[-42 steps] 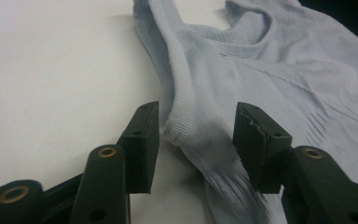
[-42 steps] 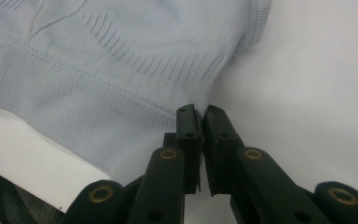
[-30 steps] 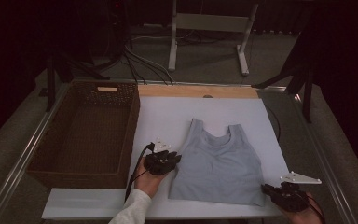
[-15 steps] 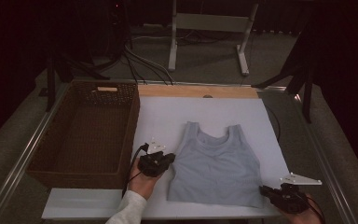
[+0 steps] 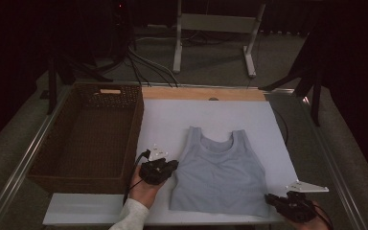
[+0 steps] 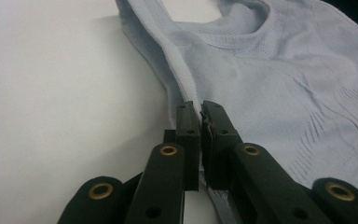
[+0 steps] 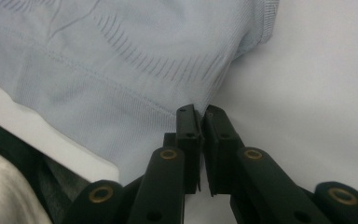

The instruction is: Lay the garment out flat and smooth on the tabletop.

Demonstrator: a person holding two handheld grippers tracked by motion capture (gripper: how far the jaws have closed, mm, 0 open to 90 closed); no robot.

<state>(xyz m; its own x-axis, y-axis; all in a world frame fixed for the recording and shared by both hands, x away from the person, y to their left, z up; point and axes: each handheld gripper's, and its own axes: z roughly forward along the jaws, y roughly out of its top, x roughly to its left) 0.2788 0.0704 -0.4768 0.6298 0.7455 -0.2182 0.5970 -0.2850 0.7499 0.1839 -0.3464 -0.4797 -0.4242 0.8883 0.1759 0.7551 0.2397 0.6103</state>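
Note:
A light blue tank top (image 5: 220,172) lies flat on the white board (image 5: 220,115), neck toward the far side. My left gripper (image 5: 174,166) is at its left side edge. In the left gripper view the left gripper (image 6: 200,106) is shut, with the tank top's (image 6: 279,79) side seam pinched between the pads. My right gripper (image 5: 269,198) sits at the bottom right corner of the hem. In the right gripper view the right gripper (image 7: 200,111) is shut on the hem corner of the tank top (image 7: 121,70).
A dark wicker basket (image 5: 138,125) stands against the board's left side, close to my left hand. A wooden strip (image 5: 201,93) runs along the board's far edge. Metal table rails (image 5: 24,167) frame both sides; stand legs and cables are beyond on the floor.
My left gripper has slid a little to the left and toward me, and the tank top's left edge has shifted with it. The right gripper has stayed at the hem corner.

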